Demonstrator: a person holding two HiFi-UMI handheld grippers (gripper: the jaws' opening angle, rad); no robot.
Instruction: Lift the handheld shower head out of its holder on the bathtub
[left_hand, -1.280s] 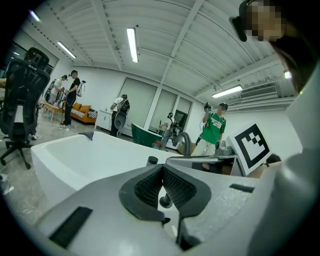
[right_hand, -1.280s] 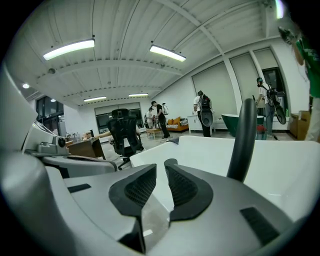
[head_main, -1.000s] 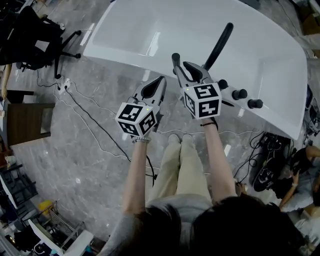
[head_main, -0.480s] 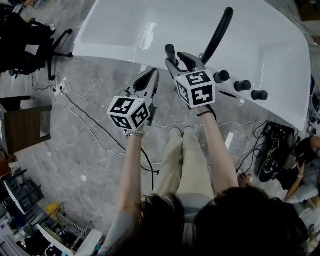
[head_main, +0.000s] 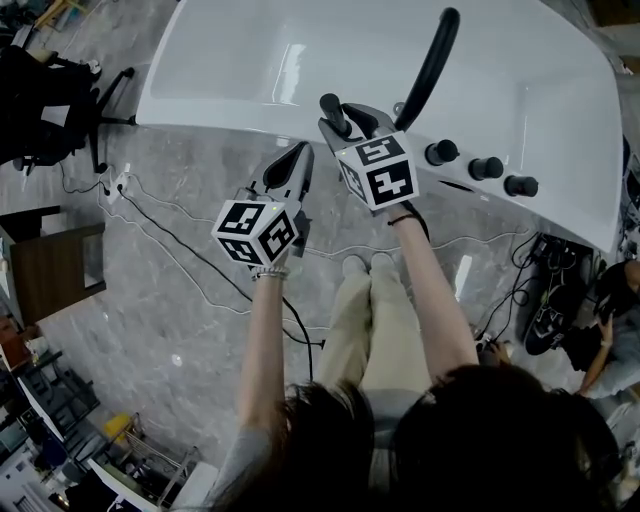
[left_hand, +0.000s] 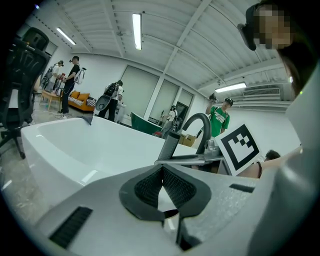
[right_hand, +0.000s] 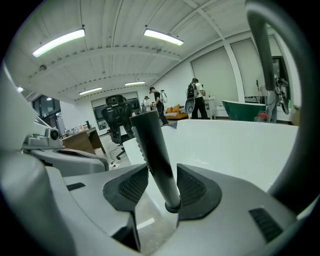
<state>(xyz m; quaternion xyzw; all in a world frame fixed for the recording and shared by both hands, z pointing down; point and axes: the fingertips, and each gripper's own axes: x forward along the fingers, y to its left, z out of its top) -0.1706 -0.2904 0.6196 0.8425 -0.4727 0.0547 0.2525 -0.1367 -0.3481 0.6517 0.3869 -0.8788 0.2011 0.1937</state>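
Note:
The handheld shower head (head_main: 333, 108) is a slim dark wand standing upright on the white bathtub's (head_main: 250, 60) near rim. In the right gripper view the shower head (right_hand: 155, 155) rises from a round collar between my jaws. My right gripper (head_main: 345, 112) (right_hand: 162, 185) straddles it, its jaws opening, and a gap shows beside the left pad (right_hand: 132, 186). My left gripper (head_main: 295, 160) (left_hand: 162, 187) hangs to the left of the wand, shut with nothing in it. From the left gripper view the shower head (left_hand: 172, 142) is ahead.
A black curved spout (head_main: 430, 65) (right_hand: 270, 60) arches over the tub just right of the wand. Three black knobs (head_main: 486, 167) line the rim further right. Cables (head_main: 180, 240) trail on the grey floor, an office chair (head_main: 50, 90) stands left, and people stand beyond the tub.
The right jaws have spread apart around the shower head. Both grippers have sunk a little toward the tub's rim.

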